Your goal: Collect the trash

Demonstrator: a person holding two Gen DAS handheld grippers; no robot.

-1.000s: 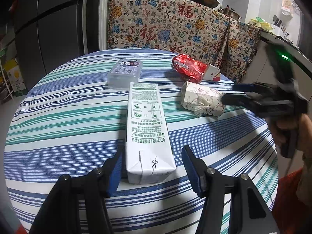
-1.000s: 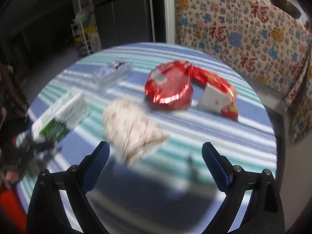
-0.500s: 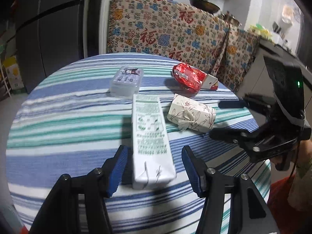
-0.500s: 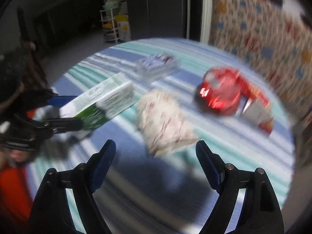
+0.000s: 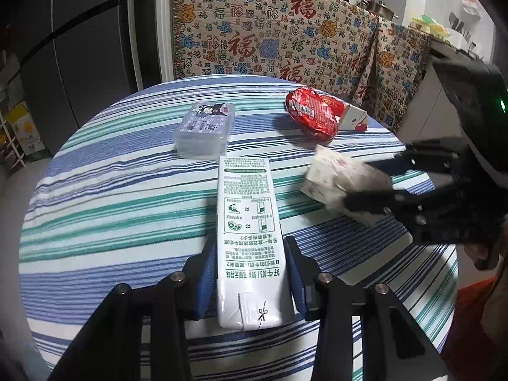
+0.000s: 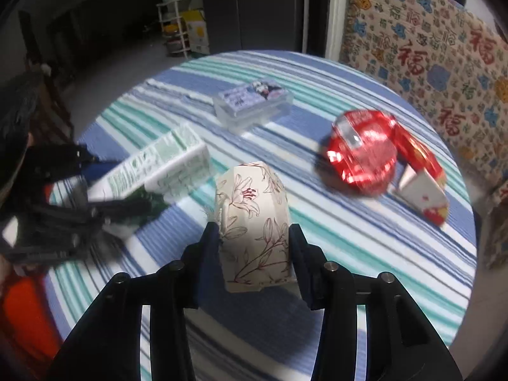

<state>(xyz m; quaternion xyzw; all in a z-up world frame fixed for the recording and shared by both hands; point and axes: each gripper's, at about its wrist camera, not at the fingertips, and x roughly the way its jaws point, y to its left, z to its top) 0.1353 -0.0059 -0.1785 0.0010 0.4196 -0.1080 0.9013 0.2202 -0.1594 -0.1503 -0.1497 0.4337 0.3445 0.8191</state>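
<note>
Milk carton: lying flat mid-table on the striped cloth; left gripper has just closed on its near end, pads on both long sides. Stiff card, probably light (likely empty), dents if squeezed.

Floral paper pack: right of the carton; right gripper has just closed across it. Soft, crushable.

Red wrapper: beyond the carton, untouched.

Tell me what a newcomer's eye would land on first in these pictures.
Two grabs at once: the left claw has just been closing on the long white-and-green milk carton lying on the striped tablecloth, while the right claw has just been closing on the cream floral paper packet beside it. Beyond them lie a shiny red foil wrapper and a clear plastic box.
</note>
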